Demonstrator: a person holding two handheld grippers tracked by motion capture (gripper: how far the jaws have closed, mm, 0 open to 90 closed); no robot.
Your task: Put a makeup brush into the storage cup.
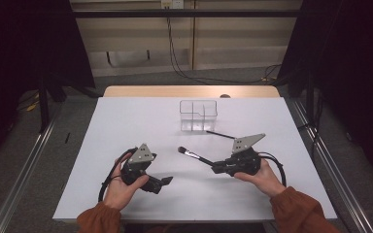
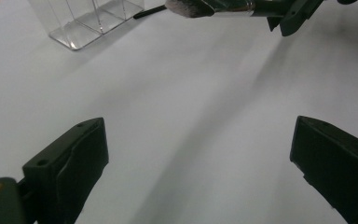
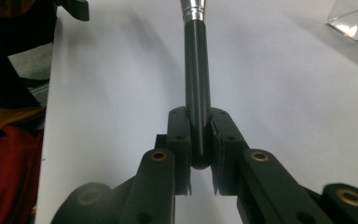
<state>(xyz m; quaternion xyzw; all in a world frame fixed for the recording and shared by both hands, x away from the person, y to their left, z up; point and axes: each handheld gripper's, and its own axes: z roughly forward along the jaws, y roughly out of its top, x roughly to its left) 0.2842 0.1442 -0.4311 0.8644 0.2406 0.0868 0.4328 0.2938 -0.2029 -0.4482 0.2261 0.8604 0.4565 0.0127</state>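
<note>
Two grippers work over a white table (image 1: 126, 121), the widest thing in the high view, with a strip of bare wood along its far edge. Next in size comes a clear divided organizer (image 1: 198, 115), standing upright on the far middle of the table; a second thin black stick (image 1: 220, 134) lies just beside its near right corner. The left gripper (image 1: 165, 181) sits low at the near left, and the left gripper view has its jaws spread wide apart with nothing between them. The right gripper (image 1: 213, 168) is clamped on the dark handle end of a makeup brush (image 1: 194, 155), which the right gripper view shows pinched squarely between both jaws. The brush points left and away, bristle tip raised above the table, well short of the organizer.
</note>
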